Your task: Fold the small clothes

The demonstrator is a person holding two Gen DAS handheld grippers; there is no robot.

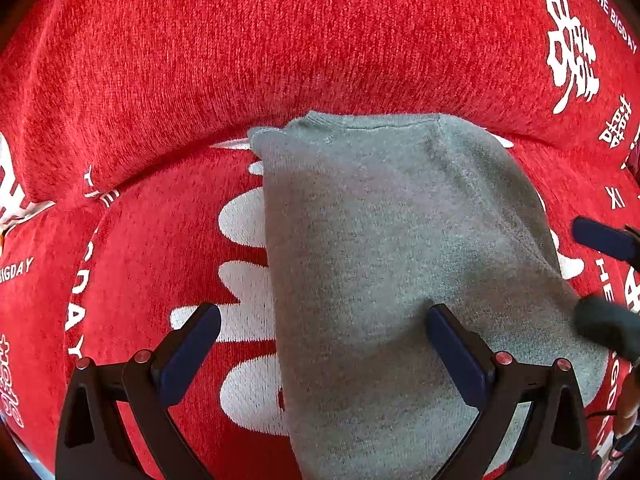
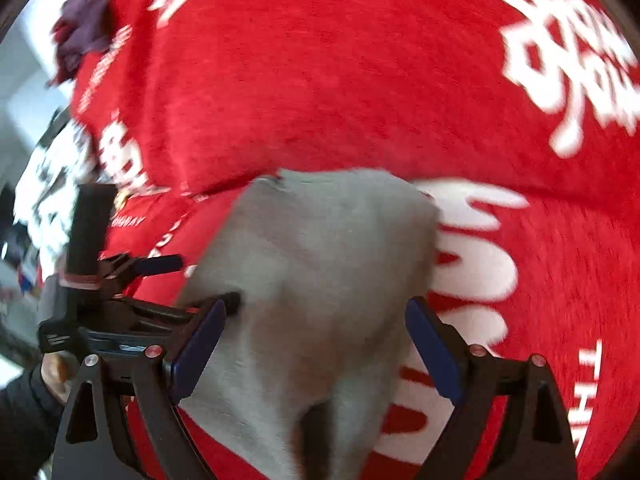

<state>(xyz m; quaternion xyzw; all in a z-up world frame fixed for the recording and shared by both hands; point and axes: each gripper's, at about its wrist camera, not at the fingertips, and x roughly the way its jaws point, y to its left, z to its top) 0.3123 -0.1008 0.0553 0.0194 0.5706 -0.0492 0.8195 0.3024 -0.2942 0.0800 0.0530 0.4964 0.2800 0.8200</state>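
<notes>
Both tools point(image 1: 324, 344) point(image 2: 316, 340) over grey garment point(image 1: 400, 240)

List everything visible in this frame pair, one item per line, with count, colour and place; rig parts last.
grey knit garment: one, grey, lying on the red cover, between both grippers' fingers.
red chenille cover with white lettering: one, red and white, over seat and backrest.
dark purple cloth: one, purple, upper left of right wrist view, blurred.
black-and-white fabric: one, left edge, too blurred to identify.
left gripper: black with blue pads, open over the garment's left edge.
right gripper: same build, open above the garment.
</notes>
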